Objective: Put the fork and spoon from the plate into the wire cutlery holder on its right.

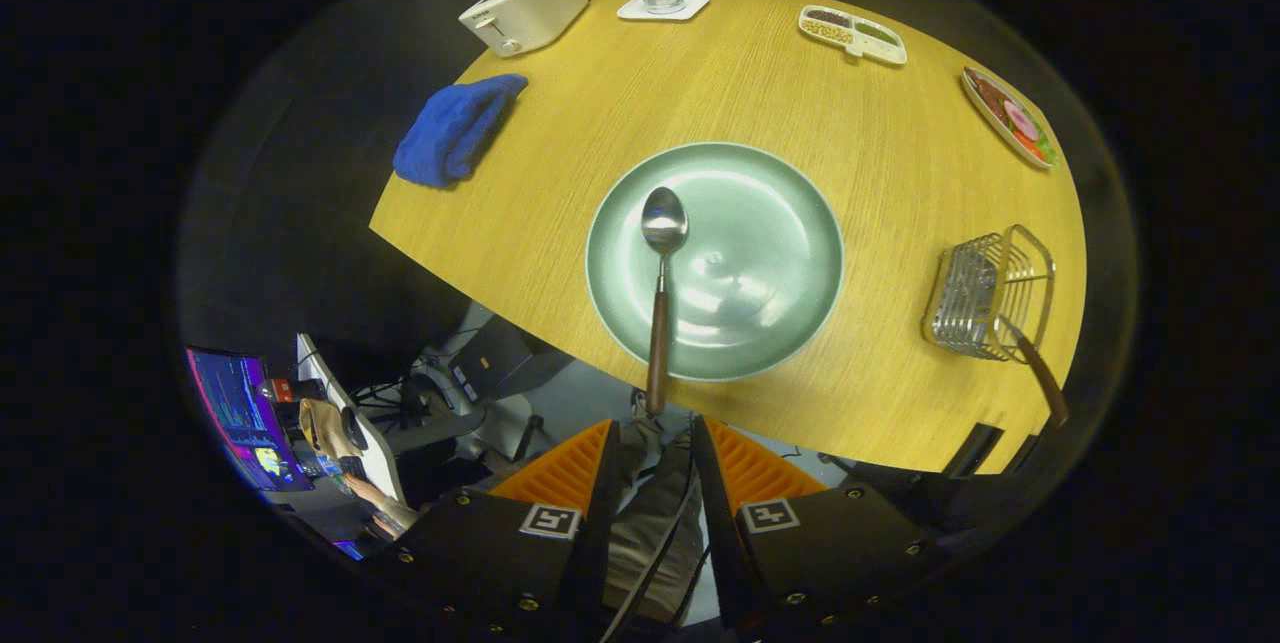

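Our fingers (655,458) hang parted and empty. Just ahead, the spoon (660,293) lies on the plate (770,263). Off to their right, the wire cutlery holder (990,295) apparently holds the fork (1040,378) already; spoon remains.

table (600,153): wood, rounded edge | on it: plate (780,223), wire holder (985,298) to its right, blue cloth (455,128), toaster (522,10), coaster (690,8) under a bottle, divided tray (852,33), food dish (1008,116)

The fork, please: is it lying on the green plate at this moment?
No; the green plate carries just the spoon, and a brown-handled utensil stands in the wire cutlery holder.
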